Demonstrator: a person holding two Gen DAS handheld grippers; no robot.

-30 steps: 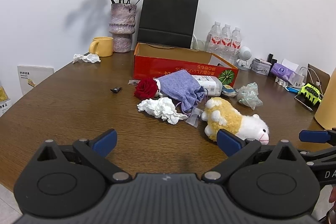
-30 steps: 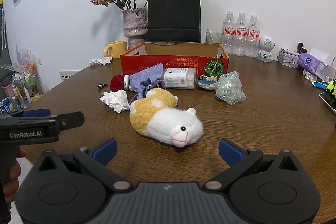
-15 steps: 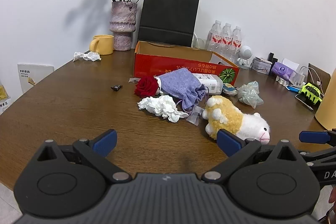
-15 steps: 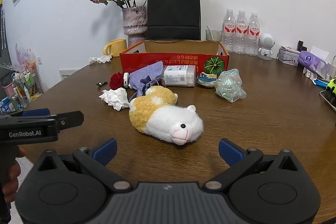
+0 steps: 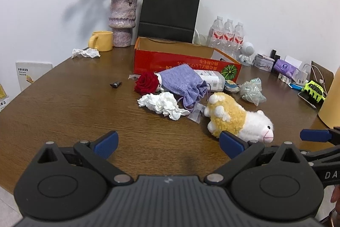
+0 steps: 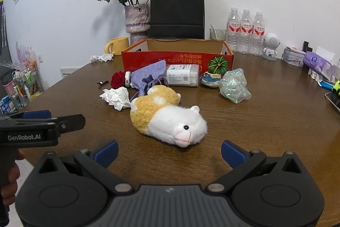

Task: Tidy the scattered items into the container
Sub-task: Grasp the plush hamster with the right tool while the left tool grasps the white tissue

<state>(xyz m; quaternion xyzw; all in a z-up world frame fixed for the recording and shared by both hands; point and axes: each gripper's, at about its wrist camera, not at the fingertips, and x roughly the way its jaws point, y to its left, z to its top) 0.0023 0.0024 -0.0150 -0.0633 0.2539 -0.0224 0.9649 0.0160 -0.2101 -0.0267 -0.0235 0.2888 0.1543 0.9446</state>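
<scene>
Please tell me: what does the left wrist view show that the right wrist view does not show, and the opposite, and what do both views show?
Only the left wrist view shows the left gripper open from behind, the beige rounded object at the right edge, and the whole yellow-green glove.

Only the right wrist view shows the right gripper open from behind, the clear glass beside the water bottles, and the cluttered shelf at the left.

Both show the yellow-and-white plush hamster, the red cardboard box, the purple cloth pouch, the red rose and the crumpled white tissue.
</scene>
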